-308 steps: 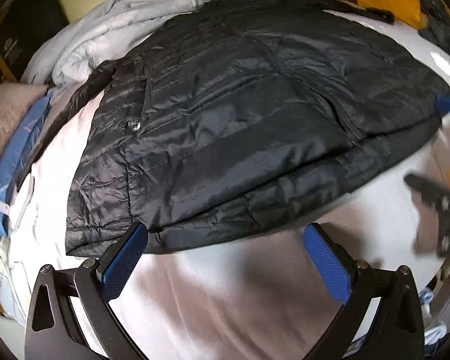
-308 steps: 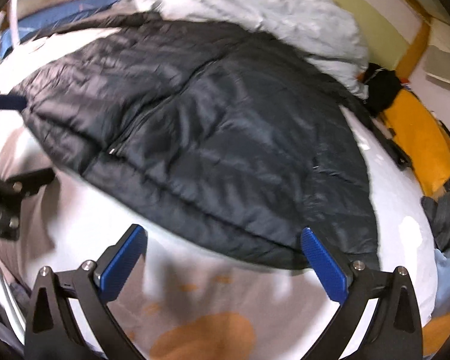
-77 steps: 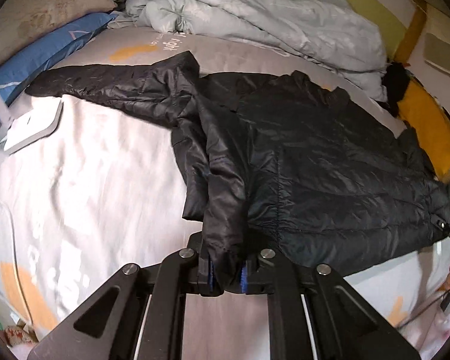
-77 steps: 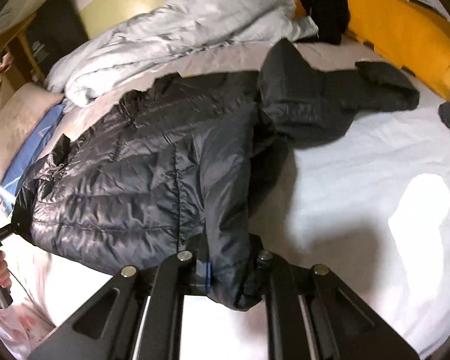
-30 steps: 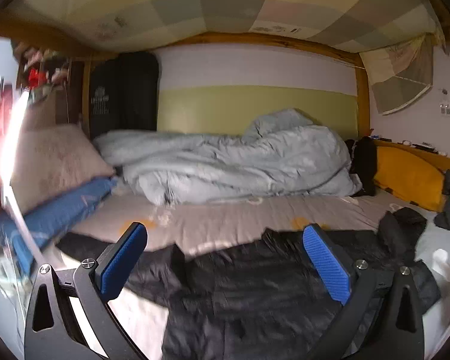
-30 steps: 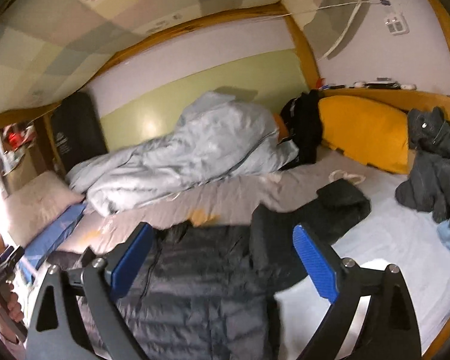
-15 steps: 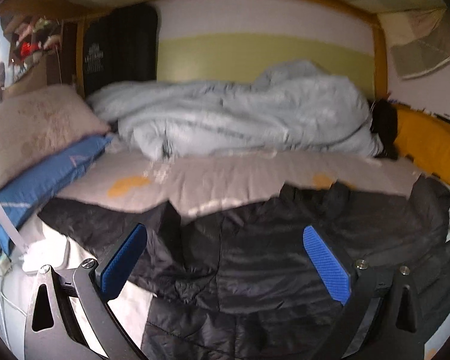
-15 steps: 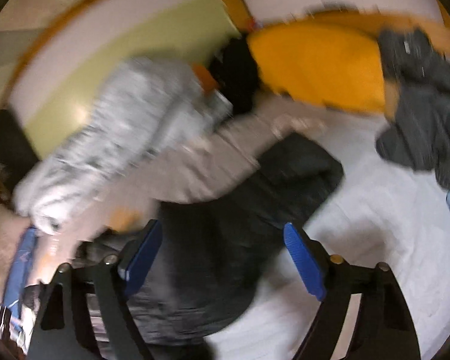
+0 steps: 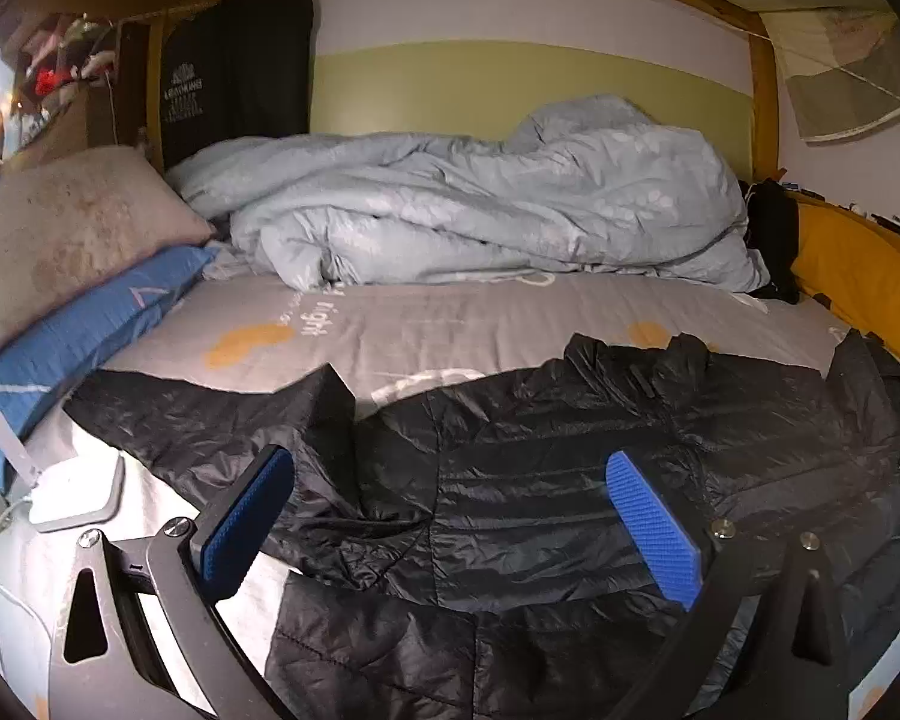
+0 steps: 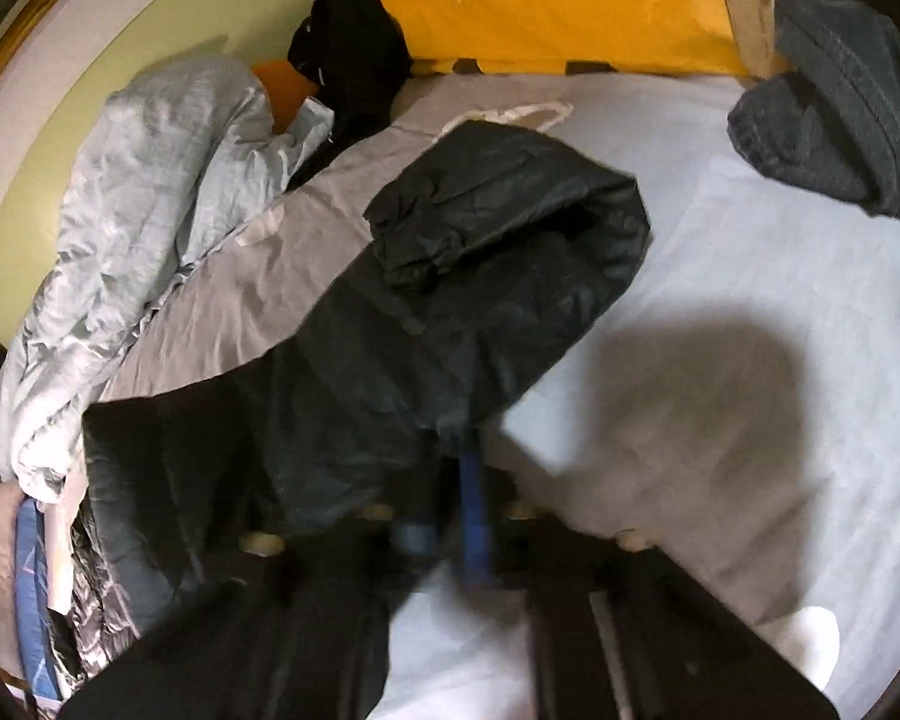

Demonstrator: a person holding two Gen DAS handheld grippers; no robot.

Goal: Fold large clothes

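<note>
Now black jacket [image 10: 462,300] sleeve edge between closed right tool [image 10: 450,516] pads.

Left wrist view: low over the bed [image 9: 450,324], facing nearly level across the jacket [image 9: 570,480] toward the duvet [image 9: 480,210] and far wall. Right wrist view: close, blurred, tilted steeply down at a jacket sleeve [image 10: 498,252] and the sheet [image 10: 750,276]. Shared by both: jacket, duvet, orange cushion [image 9: 858,282], sheet.
</note>
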